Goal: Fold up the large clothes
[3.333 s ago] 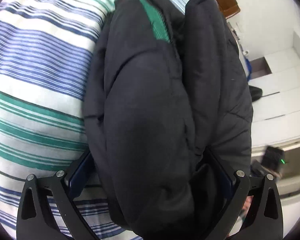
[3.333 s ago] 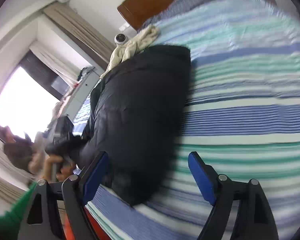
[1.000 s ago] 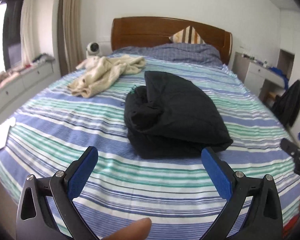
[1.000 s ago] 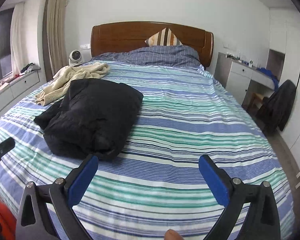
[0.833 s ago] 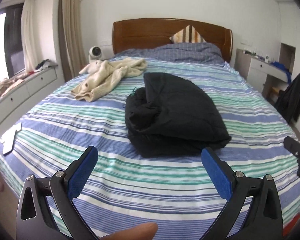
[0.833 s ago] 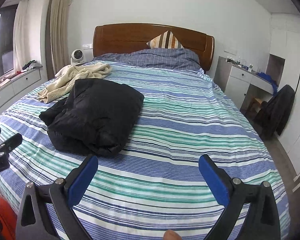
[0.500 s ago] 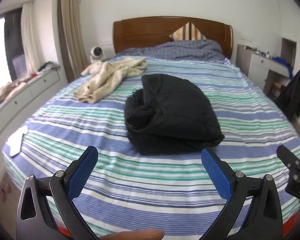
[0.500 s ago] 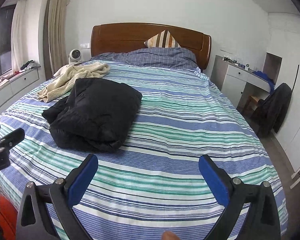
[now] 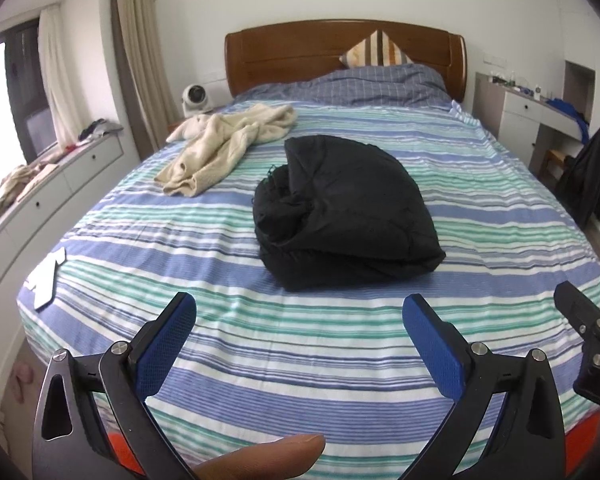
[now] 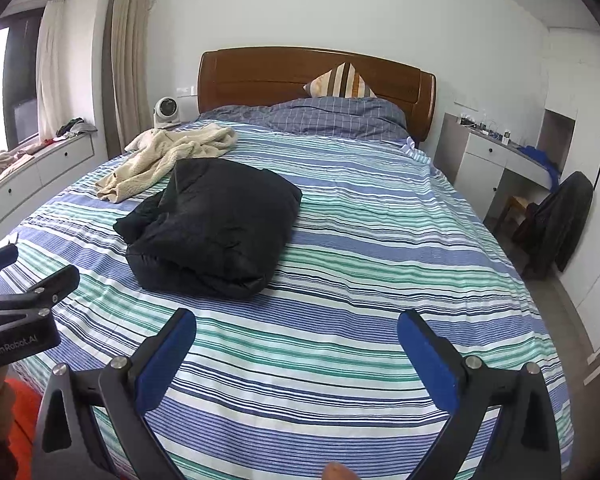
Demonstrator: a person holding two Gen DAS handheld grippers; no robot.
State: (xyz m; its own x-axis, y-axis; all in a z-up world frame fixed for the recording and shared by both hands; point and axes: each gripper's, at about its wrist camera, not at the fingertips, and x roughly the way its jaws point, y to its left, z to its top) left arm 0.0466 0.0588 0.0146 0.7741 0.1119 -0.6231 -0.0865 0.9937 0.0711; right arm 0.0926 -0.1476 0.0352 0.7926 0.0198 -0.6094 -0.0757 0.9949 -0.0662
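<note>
Jacket (image 9: 347, 208) — folded in a bundle — lies mid-bed (image 9: 339, 360), beside a cream garment (image 9: 224, 148). Left tongs (image 9: 296, 324) and right tongs (image 10: 296, 336) — both wide open, empty, apart from the jacket.

Soft daylight from left window (image 9: 4, 92), fisheye-warped edges.

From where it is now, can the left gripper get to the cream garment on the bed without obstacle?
Probably yes. The left gripper is open and empty above the near part of the bed. The cream garment lies far, to the left of the folded black jacket, so the way along the left side looks free.
</note>
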